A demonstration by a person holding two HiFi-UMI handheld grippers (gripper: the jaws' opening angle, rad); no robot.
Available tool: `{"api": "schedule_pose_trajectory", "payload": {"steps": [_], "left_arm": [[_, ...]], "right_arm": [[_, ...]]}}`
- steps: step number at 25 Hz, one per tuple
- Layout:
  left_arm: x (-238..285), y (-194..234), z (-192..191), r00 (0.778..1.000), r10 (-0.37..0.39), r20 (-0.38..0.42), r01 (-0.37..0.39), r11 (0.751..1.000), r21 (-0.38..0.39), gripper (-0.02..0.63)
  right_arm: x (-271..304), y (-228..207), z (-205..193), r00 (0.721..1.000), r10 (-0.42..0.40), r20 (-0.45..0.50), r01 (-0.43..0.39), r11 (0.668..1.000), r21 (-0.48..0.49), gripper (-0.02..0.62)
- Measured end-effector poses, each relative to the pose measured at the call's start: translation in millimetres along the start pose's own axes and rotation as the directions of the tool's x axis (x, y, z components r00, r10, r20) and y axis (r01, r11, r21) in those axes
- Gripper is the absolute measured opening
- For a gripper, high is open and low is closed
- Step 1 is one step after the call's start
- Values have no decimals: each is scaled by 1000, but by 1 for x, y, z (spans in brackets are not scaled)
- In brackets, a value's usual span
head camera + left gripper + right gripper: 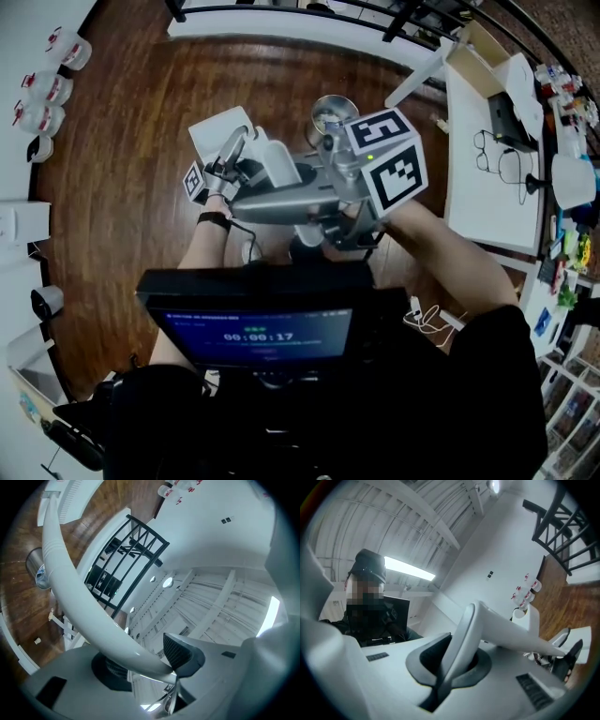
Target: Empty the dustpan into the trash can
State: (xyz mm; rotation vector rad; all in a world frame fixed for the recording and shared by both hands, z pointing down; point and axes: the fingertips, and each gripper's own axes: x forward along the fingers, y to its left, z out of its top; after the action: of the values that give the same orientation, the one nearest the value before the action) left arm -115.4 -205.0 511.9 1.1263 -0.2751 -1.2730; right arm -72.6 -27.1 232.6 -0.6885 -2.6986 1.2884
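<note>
The white dustpan (223, 127) hangs above the wood floor, left of the round metal trash can (330, 114). My right gripper (452, 665) is shut on the looped end of the dustpan's handle (506, 637); in the head view the right gripper (248, 202) points left under its marker cube. My left gripper (236, 155) is at the pan's near side. In the left gripper view the white handle (79, 602) runs across the left gripper (147, 660), while the ribbed right pad (180, 651) stands free of it. The trash can (36, 569) shows at far left.
A white table (487, 187) with glasses and an open box stands at the right. Black railing (124, 562) runs along a white wall. Small containers (47, 89) line a white ledge at left. A screen (258, 337) hangs at the person's chest.
</note>
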Motion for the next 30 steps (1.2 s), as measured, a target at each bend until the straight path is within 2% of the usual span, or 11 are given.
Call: {"api": "schedule_pose_trajectory", "payload": {"steps": [9,13,17,23,25,27,29,30], "left_arm": [[-36,-37,10,988,-54,-142,46,997,-57,193],[-57,-60,16,972,-88,-220,70,994,-86,193],[-62,-76,16,949,-117,-292,91,991,-98,195],[-79,-85,18,946,-136,-294,111,989,-102,198],[-91,-81,17,945,-106,-311,84,993,-82,198],[-103,-76,29,960,-51,-276,48,999,-20,171],[-113,-75,32,962,8,-273,8,998,57,67],[-115,-78,36,966,22,-259,3,995,98,38]], "right_arm": [[58,-4,8,995,-65,77,63,998,17,2],[98,-7,2,991,-91,96,91,996,5,2],[110,-2,6,989,-100,105,101,995,-1,2],[117,4,14,986,-111,126,113,994,-5,2],[118,6,16,984,-119,131,121,993,-10,2],[120,7,18,983,-131,131,136,991,-23,3],[120,7,19,981,-145,128,151,988,-41,2],[119,6,19,981,-150,126,157,986,-48,2]]}}
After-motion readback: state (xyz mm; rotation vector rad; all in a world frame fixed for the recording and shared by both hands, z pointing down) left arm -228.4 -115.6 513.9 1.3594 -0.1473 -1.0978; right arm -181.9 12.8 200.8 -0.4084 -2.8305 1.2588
